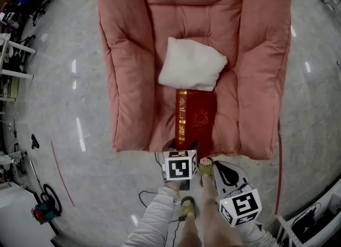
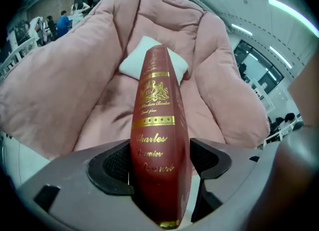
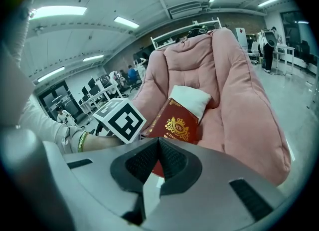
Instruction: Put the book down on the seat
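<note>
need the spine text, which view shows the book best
Left gripper view: the book is close up, spine toward the camera, gold lettering large. Head view shows spine and cover, small; right gripper view mostly the cover.

In the head view we lose the near end of the book [image 1: 196, 118] under the marker cube [image 1: 180, 166] of the left claw [image 2: 160, 164], and the armchair [image 1: 128, 80] is cut off by the top edge.

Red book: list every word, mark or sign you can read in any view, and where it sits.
"Charles": gold script on the spine of the red hardcover book, left gripper view.
"RW": gold crest on its front cover, right gripper view.
Other spine lines, above and below "Charles": too blurred to read.
Cover title under the crest: partly hidden, unreadable.
White marker cube on each gripper: black square patterns, no words.
</note>
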`<action>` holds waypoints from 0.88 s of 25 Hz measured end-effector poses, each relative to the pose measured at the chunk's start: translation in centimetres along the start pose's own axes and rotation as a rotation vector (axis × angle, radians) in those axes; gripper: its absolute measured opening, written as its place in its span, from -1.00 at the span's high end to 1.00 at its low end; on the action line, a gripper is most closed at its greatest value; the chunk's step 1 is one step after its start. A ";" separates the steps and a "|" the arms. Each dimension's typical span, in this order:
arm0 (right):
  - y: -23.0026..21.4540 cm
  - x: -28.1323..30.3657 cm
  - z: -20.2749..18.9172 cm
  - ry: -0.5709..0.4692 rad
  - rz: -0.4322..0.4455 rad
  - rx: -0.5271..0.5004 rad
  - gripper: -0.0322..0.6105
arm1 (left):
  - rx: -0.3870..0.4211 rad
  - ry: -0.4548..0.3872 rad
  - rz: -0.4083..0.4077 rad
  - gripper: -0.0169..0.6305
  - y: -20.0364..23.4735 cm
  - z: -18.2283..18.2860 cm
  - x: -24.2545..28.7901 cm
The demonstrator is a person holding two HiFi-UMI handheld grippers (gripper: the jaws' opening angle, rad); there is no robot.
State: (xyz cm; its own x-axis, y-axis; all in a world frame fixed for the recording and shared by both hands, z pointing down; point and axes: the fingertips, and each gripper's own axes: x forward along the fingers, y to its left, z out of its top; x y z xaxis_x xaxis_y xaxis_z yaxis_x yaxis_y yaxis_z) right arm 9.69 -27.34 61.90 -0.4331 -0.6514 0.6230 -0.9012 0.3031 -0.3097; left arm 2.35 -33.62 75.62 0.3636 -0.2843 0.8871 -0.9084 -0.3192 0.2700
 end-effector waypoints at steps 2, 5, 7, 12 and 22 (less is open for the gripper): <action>0.6 -0.2 0.2 0.000 0.005 -0.004 0.89 | -0.010 -0.009 0.019 -0.13 0.8 -0.2 -1.1; 1.7 -0.4 0.7 0.001 0.015 -0.014 0.89 | -0.036 -0.018 0.035 -0.15 1.6 -0.4 -2.6; 2.2 -0.6 0.7 -0.002 0.019 -0.019 0.89 | -0.047 -0.030 0.046 -0.15 2.0 -0.6 -3.4; 2.6 -2.2 0.4 -0.022 0.030 -0.042 0.89 | -0.057 -0.051 0.036 -0.15 0.4 -1.8 -5.4; 6.0 -5.5 0.9 -0.044 0.026 -0.074 0.89 | -0.033 -0.186 0.041 0.56 -2.1 -2.1 -13.6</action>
State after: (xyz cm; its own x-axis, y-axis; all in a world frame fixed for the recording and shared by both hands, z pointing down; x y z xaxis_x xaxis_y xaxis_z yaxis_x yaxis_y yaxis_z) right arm 6.68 -22.57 55.97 -0.4568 -0.6721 0.5828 -0.8889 0.3697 -0.2705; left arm -1.11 -27.17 63.73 0.3555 -0.4592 0.8141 -0.9282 -0.2754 0.2500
